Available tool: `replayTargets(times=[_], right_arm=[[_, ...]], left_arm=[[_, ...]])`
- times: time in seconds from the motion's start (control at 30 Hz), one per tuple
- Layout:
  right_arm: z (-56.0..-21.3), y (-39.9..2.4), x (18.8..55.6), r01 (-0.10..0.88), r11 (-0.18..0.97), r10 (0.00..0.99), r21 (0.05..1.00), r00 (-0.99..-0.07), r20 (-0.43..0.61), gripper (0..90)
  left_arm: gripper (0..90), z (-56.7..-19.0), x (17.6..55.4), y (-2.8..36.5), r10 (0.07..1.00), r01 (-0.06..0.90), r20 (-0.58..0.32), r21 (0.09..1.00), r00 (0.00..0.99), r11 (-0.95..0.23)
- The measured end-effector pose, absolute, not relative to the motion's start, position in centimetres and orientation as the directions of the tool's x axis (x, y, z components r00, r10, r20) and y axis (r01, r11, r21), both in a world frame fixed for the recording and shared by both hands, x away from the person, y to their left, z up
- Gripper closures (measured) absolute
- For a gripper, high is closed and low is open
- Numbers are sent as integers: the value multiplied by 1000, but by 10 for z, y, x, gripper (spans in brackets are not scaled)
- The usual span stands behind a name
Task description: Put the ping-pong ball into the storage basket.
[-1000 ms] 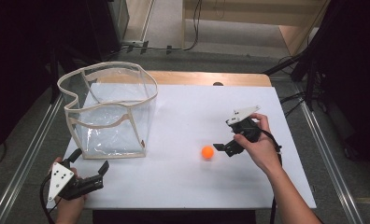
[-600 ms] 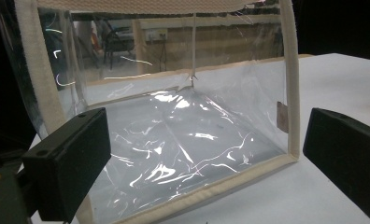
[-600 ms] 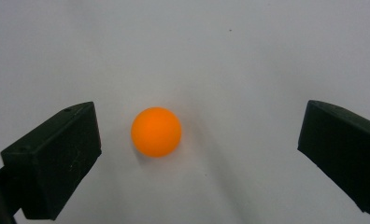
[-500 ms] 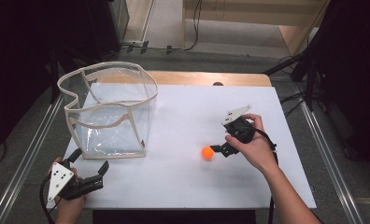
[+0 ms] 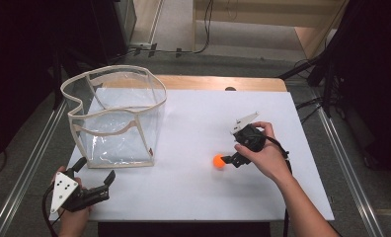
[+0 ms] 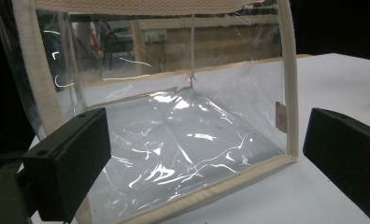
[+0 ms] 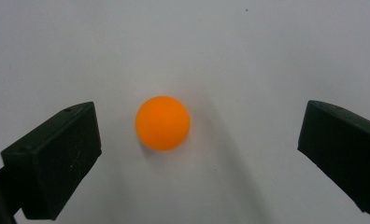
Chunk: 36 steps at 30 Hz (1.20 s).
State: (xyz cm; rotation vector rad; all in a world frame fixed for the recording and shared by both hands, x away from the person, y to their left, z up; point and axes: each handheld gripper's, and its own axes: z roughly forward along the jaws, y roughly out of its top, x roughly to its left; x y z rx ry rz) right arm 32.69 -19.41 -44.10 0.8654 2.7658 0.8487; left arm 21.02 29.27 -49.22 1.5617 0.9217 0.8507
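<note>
Right claw [image 7: 199, 140] spread around orange ball [image 7: 162, 122]; not touching.

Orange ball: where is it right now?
The orange ball lies on the white table, right of centre in the high view, just ahead of the open right gripper, well right of the clear bag.

Clear bag [image 6: 174, 140]: top rim and left side cut off in left gripper view.
Right forearm [image 5: 307, 212]: leaves bottom edge.

One orange ball [image 5: 218, 161] just ahead of the right claw — one clear bag [image 5: 115, 118] facing the left claw.
</note>
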Motion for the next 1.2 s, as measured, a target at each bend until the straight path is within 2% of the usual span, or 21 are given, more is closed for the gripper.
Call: replayTargets(times=[0.73,0.77,1.2], right_arm=[[-452,-180,331,480,728,517,489,-853,68,0],[-453,-179,331,476,735,514,482,-855,60,36],[-460,-170,330,476,760,498,442,-864,74,36]], left_arm=[[14,-492,210,292,893,120,64,984,446,-131],[14,-492,210,292,892,120,65,984,447,-131],[14,-492,210,292,892,117,66,984,446,-132]])
